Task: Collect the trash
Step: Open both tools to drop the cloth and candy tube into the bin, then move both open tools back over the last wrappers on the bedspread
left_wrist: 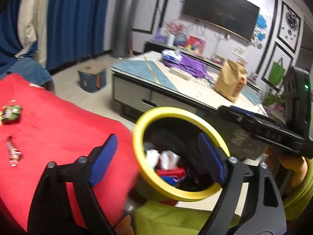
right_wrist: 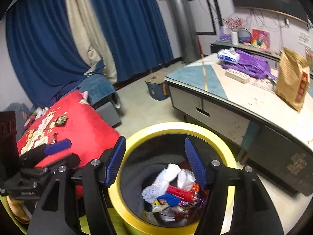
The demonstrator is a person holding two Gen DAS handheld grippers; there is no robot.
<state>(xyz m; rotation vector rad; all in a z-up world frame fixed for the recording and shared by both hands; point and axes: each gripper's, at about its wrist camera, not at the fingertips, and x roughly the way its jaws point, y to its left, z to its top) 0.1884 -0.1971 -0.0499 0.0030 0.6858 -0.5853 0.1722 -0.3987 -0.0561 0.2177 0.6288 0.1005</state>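
- Trash (right_wrist: 172, 190) lies heaped in the bottom of the yellow-rimmed bin (right_wrist: 176, 126): white crumpled paper, a red stick-shaped packet, a blue piece, and shiny wrappers.
- Your red packet (right_wrist: 179, 192) lies flat with its long axis running from upper left to lower right in the right wrist view; print on it is too blurred to read.
- Two more wrappers rest on the red cushion (left_wrist: 58, 121): a green one (left_wrist: 11, 113) near its far left edge, and a thin twisted one (left_wrist: 12, 151) closer to you, long axis roughly up and down in the left wrist view. No brand is legible on either.
- Your left gripper (left_wrist: 157, 158) stands wide open, one blue pad over the cushion, the other over the bin's mouth, nothing between them.
- Your right gripper (right_wrist: 154, 162) is open above the bin, both pads clear of the trash, holding nothing.
- The brown paper bag (right_wrist: 293, 82) on the low table (right_wrist: 244, 96) carries a red label; its writing cannot be read.
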